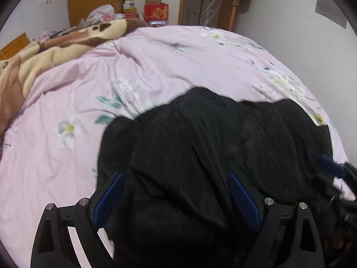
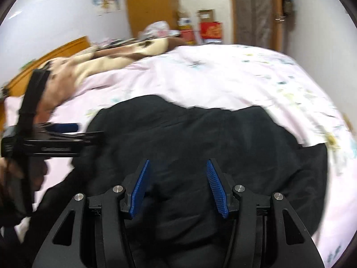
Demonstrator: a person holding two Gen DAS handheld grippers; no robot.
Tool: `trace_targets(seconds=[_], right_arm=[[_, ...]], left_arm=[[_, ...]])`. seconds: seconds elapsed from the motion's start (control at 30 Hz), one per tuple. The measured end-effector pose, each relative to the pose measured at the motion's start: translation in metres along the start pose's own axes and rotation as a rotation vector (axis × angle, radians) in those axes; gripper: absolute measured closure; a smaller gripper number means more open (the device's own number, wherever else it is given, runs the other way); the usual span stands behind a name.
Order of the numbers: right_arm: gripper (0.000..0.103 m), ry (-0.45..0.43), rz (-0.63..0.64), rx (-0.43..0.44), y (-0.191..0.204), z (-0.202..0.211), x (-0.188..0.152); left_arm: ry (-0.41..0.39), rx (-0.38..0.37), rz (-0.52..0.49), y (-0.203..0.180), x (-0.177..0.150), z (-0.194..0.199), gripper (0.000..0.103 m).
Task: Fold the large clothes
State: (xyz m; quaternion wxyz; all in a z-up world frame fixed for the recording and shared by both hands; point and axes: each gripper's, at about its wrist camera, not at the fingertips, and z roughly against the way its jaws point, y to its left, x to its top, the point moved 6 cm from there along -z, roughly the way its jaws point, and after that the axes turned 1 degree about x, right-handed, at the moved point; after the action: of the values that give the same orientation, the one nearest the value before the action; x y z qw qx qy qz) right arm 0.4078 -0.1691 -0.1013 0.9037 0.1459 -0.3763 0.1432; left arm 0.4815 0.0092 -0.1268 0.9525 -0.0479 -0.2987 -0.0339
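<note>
**Black garment on pink bedding, both grippers over it**

While spread across the near part of the pink floral duvet (image 1: 156, 62), black garment (image 1: 212, 138): matte, smooth woven look, soft rumpled folds, lumpy far edge. Long axis roughly left to right in both views. Left gripper (image 1: 176, 185) wide open above cloth, ribbed blue pads clear of it. Right gripper (image 2: 177, 174) about half open, cloth below, pads not pressing. Brown-and-cream fleece blanket (image 1: 55, 44) bunched at far left.

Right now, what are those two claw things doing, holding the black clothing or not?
Left gripper: open, over the black garment, gripping nothing.
Right gripper: open, over the same garment, gripping nothing.
</note>
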Motion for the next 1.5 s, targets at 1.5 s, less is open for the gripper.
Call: trace_targets(seconds=[1.5], right_arm=[[0.046, -0.056, -0.079, -0.16, 0.072, 0.17, -0.067]], left_arm=[[-0.128, 0.017, 0.002, 0.008, -0.136, 0.219, 0.009]])
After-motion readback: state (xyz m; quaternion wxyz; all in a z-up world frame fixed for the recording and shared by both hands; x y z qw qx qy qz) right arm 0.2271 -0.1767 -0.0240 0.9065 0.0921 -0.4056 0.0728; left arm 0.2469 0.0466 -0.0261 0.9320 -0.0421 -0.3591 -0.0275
